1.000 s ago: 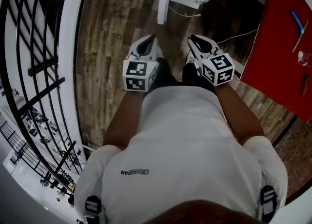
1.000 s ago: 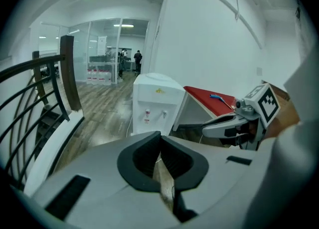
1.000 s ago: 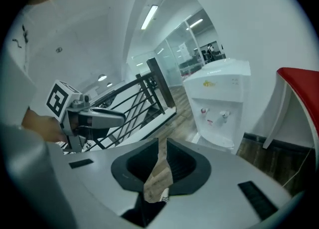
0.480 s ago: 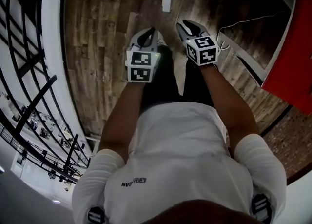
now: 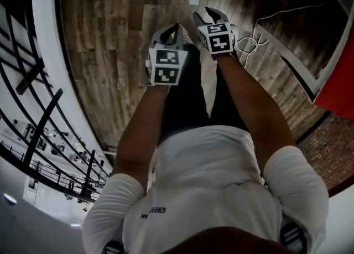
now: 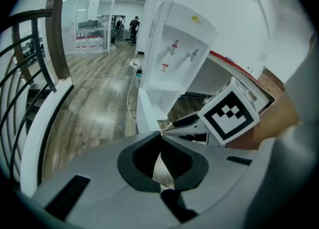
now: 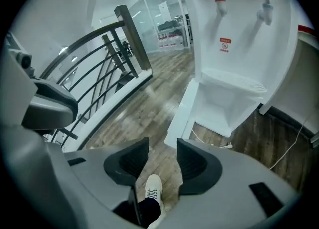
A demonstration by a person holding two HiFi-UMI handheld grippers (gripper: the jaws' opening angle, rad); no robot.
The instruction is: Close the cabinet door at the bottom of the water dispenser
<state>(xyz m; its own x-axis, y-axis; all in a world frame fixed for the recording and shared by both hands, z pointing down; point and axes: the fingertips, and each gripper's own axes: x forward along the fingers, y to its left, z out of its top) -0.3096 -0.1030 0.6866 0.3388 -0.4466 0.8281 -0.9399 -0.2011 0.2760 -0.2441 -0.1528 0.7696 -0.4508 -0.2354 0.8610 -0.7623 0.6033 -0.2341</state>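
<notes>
Right gripper view: black jaws of right gripper (image 7: 162, 143) apart, just been opening, gripping nothing — pale wooden floor (image 7: 149, 123) and white lace-up shoe (image 7: 152, 188) seen through the gap. Beyond, flat white cabinet door (image 7: 183, 113) ajar at base of tall white water dispenser (image 7: 239, 38). Left gripper (image 6: 160, 134) jaws pressed together, empty.

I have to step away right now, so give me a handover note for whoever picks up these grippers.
Grippers: the left gripper is shut and empty. The right gripper has just been opening its jaws; they stand apart with nothing between them.
Things: the dispenser is ahead, and its bottom door stands open, swung out over the floor. Neither gripper touches it.
Done: nothing yet.
Left: reach the door and push it shut.
</notes>
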